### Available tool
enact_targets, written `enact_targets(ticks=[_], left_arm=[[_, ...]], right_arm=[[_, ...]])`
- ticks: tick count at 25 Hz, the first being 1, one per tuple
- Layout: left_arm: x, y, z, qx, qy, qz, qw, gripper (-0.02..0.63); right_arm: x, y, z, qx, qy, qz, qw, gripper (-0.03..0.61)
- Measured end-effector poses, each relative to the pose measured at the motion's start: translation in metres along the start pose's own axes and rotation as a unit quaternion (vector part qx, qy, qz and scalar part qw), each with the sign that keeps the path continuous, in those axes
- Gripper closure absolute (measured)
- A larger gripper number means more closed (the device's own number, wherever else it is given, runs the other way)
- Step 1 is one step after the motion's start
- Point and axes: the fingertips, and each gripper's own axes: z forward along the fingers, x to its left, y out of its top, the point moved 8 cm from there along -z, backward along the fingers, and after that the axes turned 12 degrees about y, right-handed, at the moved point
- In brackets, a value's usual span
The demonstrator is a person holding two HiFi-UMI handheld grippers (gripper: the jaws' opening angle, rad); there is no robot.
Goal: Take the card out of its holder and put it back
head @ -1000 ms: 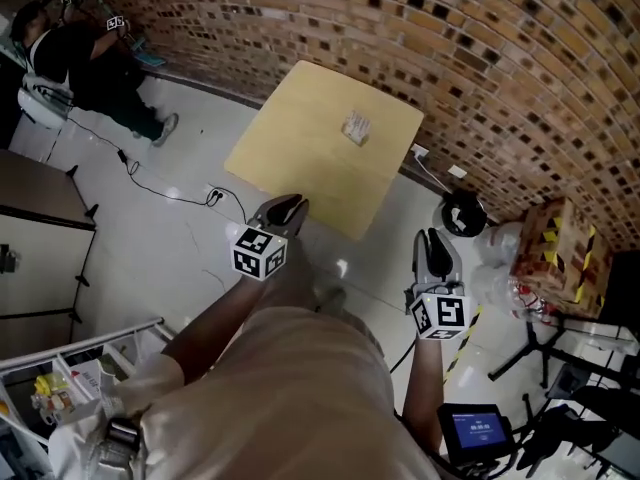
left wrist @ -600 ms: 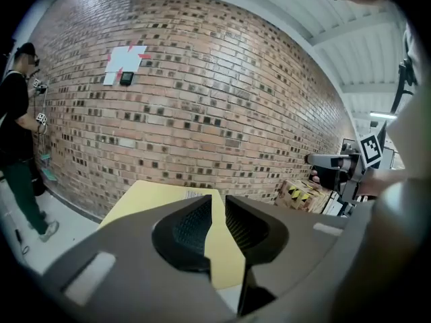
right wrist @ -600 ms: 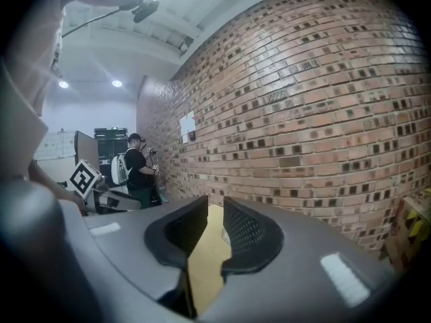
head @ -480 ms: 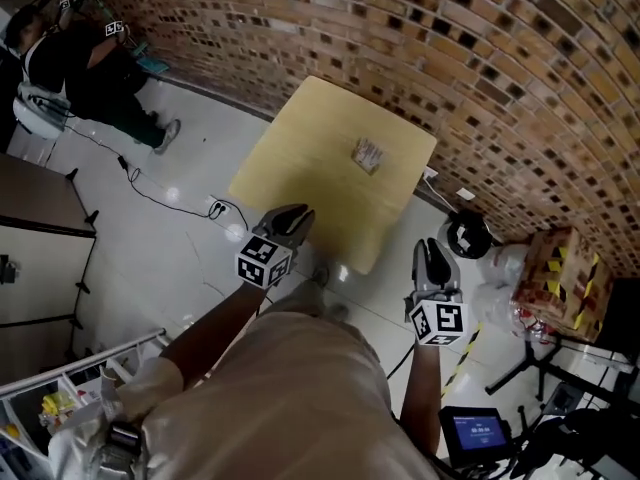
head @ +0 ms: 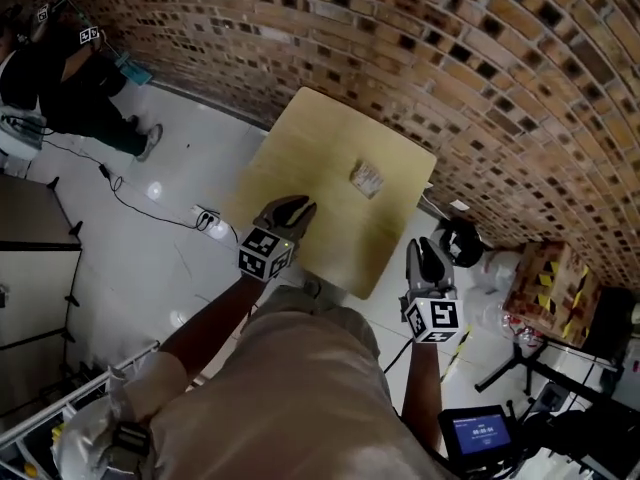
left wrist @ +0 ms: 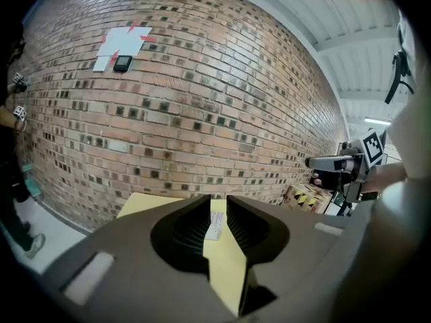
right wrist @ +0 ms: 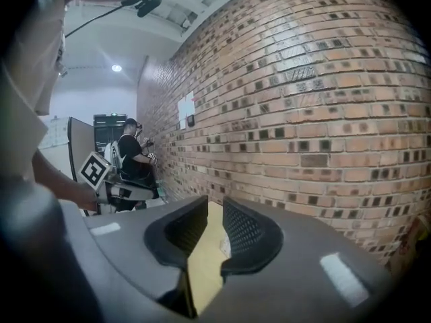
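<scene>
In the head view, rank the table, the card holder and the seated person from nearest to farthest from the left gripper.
1. Table, its near edge right at the left gripper.
2. Card holder, farther in on the tabletop.
3. Seated person, far left by the wall.

Pale wood-look table (head: 310, 158), smooth and matt; rough brick wall (head: 450, 58) at the far side; glossy pale floor (head: 130, 258) reflecting lights; left gripper (head: 296, 206) and right gripper (head: 427, 248) of matt grey plastic, inner faces ribbed.

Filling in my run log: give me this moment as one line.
stage: pre-grasp | left gripper: open, empty | right gripper: open, empty | card holder: on table, untouched
</scene>
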Motion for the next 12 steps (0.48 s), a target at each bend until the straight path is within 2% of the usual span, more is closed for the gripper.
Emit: enact_targets(ticks=[5,8,12], left_arm=[[0.016,0.005,0.010,-0.006,0.011,-0.006,0.9999,0.518],[0.026,0.002,0.004,-0.005,0.025,-0.030,0.9992,0.517],[0.037,-0.007,0.012,0.011,0.025,-0.034,0.9991,0.517]], right_arm=[[-0.008,0.005,0.018,0.018,0.006,-0.009,1.000,0.508],[-0.010,0.009,0.027,0.024,0.008,-0.007,1.000,0.509],[-0.015,0.017,0.039,0.025,0.007,-0.016,1.000,0.508]])
